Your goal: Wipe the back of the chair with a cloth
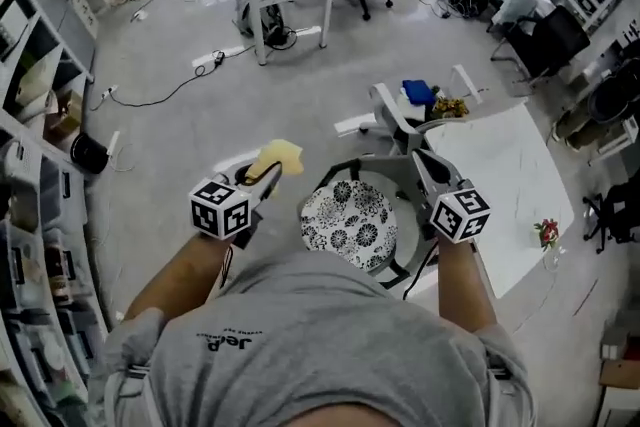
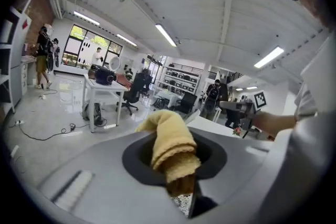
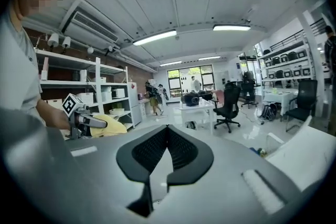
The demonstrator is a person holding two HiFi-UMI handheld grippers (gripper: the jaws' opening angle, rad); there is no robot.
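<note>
Chair [image 1: 352, 215]: directly below the person, with a patterned round seat facing up inside a dark frame. The head view does not show which part is its back.
Cloth [image 1: 281, 156]: yellow and folded, just left of the chair and apart from it.
Left gripper [image 1: 266, 174]: clenched on the cloth, which bulges out past the jaw tips.
Right gripper [image 1: 425, 167]: jaws pressed together on nothing, at the chair's right edge.
Step in hand: judged to be the approach. The cloth is secured beside the chair and wiping has not yet begun.
Next move: probably to lay the cloth against the chair's back and sweep it across. This calls for the loose fold, not the jaw tips, to meet the surface. The right gripper may be needed to steady the chair.
</note>
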